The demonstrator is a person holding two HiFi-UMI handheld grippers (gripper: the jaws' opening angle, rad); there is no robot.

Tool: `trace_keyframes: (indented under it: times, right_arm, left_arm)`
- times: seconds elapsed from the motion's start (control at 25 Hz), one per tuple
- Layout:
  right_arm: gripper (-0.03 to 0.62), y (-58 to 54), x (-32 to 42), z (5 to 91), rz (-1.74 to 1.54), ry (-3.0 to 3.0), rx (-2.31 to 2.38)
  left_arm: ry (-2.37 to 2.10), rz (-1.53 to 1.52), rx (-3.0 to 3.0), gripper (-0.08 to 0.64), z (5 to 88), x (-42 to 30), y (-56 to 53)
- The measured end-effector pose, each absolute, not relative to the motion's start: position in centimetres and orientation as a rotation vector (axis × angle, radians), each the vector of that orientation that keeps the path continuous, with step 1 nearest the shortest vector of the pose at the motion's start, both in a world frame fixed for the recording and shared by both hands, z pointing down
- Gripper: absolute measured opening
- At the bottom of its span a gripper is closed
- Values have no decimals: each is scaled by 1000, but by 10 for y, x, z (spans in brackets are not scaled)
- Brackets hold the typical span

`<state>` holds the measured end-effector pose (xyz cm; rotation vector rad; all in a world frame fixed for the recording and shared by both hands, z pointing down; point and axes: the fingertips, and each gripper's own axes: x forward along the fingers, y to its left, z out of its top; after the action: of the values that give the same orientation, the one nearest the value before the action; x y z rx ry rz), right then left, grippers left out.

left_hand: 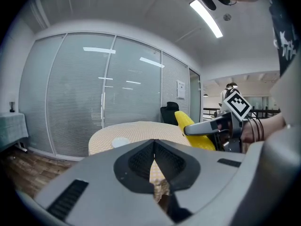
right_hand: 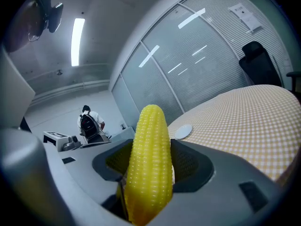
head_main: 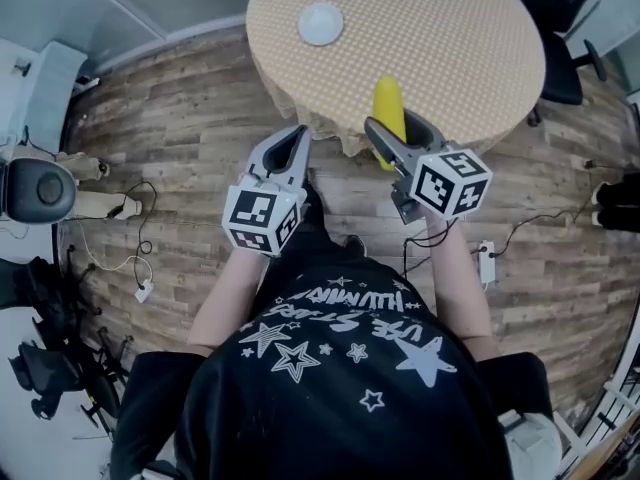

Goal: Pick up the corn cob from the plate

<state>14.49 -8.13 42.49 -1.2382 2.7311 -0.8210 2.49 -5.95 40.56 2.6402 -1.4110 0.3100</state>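
My right gripper (head_main: 396,136) is shut on a yellow corn cob (head_main: 389,115), held upright above the near edge of the round table (head_main: 450,28). In the right gripper view the corn cob (right_hand: 150,164) stands between both jaws and fills the middle. A small white plate (head_main: 320,24) lies bare on the table's far left part, also visible as the plate (right_hand: 183,132) and the plate (left_hand: 121,142). My left gripper (head_main: 297,140) is shut on nothing, held over the floor just left of the table edge. From the left gripper view the corn cob (left_hand: 193,128) shows at the right.
A checkered cloth covers the table and hangs over its edge (head_main: 330,133). Black office chairs (head_main: 565,28) stand at the far right. Cables and a power strip (head_main: 487,263) lie on the wooden floor. Glass walls with blinds (left_hand: 84,93) enclose the room.
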Motion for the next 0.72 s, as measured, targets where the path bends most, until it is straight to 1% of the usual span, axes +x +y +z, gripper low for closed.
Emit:
trace_keyframes:
  times: [0.24, 0.44, 0.72]
  right_arm:
    - [258, -46, 133, 417, -803, 2752, -1198]
    - [258, -31, 123, 409, -782, 2741, -1201]
    - [258, -10, 121, 395, -744, 2715, -1247]
  left_arm:
    - [-1454, 249, 2652, 8, 389, 19, -27]
    - [-1438, 265, 2655, 8, 394, 7, -8]
    - [-1420, 201, 2653, 8, 392, -3, 8]
